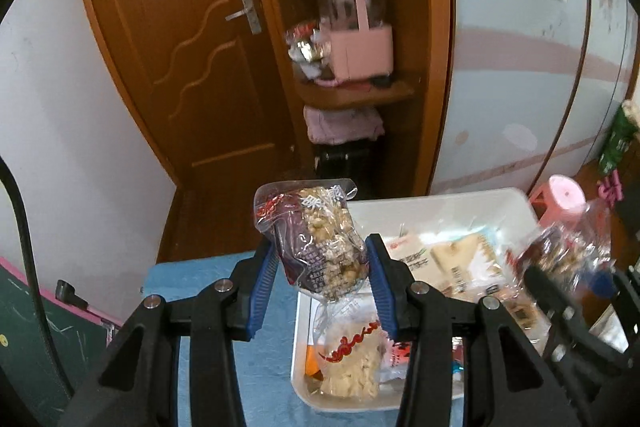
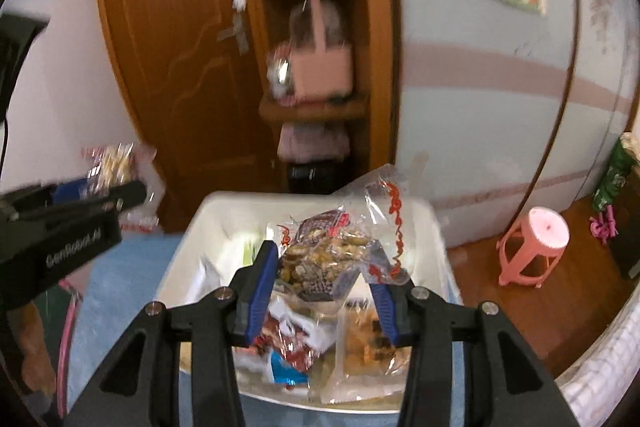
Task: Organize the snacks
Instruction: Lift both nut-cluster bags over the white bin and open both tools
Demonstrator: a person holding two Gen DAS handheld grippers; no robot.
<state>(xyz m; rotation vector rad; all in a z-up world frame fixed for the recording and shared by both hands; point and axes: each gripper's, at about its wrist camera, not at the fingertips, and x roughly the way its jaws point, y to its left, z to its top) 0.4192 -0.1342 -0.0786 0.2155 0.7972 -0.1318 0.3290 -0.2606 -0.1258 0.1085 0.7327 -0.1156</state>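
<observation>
Right wrist: "GenRobot.AI" on left gripper

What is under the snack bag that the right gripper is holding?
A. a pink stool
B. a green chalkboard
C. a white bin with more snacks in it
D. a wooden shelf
C: the right gripper pinches a clear snack bag between its blue fingers, and right below it is the white bin with other snack packets lying inside.

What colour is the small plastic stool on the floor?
The stool is pink; the right wrist view shows it best.
</observation>
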